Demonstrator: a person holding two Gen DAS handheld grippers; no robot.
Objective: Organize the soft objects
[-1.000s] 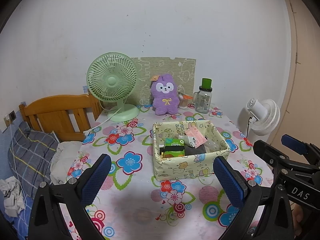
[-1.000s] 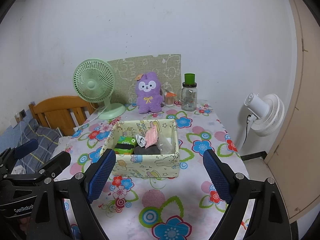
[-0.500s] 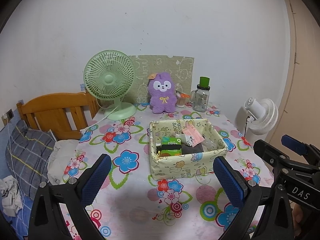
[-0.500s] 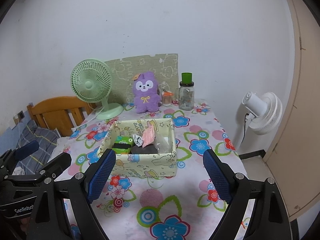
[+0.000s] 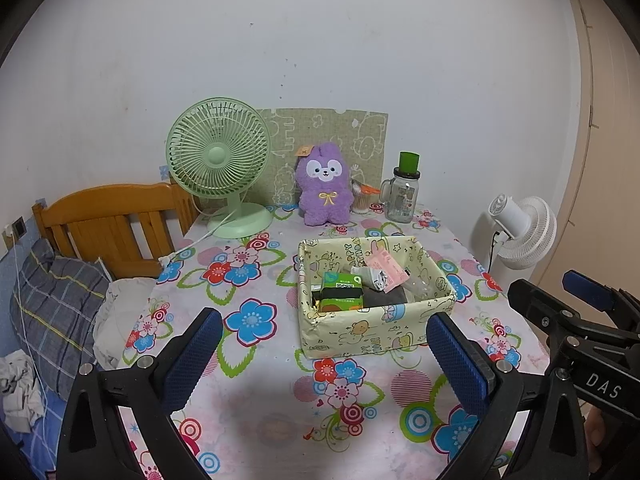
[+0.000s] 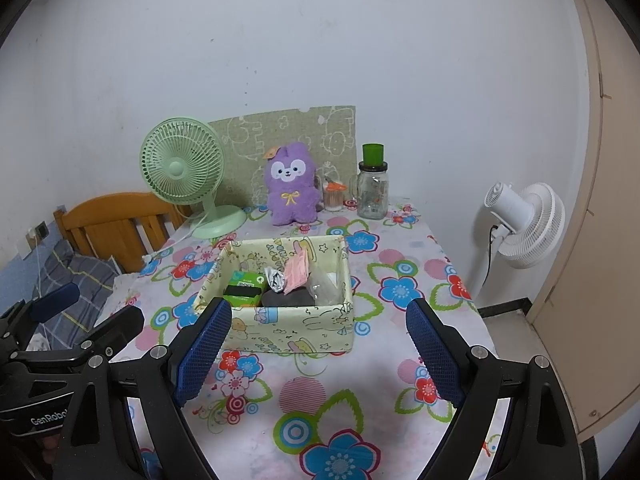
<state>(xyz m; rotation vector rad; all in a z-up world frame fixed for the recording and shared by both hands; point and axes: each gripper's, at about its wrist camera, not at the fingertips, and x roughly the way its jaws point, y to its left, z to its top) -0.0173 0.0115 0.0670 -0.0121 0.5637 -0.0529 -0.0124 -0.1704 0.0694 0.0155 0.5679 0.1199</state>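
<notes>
Plainly, both the left tongs (image 5: 322, 344) and right tongs (image 6: 320, 342) stand apart, empty, above the counter (image 5: 260, 420). Soft things lie in the box (image 5: 372, 332); the plush rabbit (image 5: 323, 190) sits behind it. Reaching over could topple the glass jar (image 5: 402, 196) beside it.

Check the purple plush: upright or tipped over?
Upright. The purple plush stands on its feet at the table's far edge, face forward, in front of the patterned board, outside the box.
</notes>
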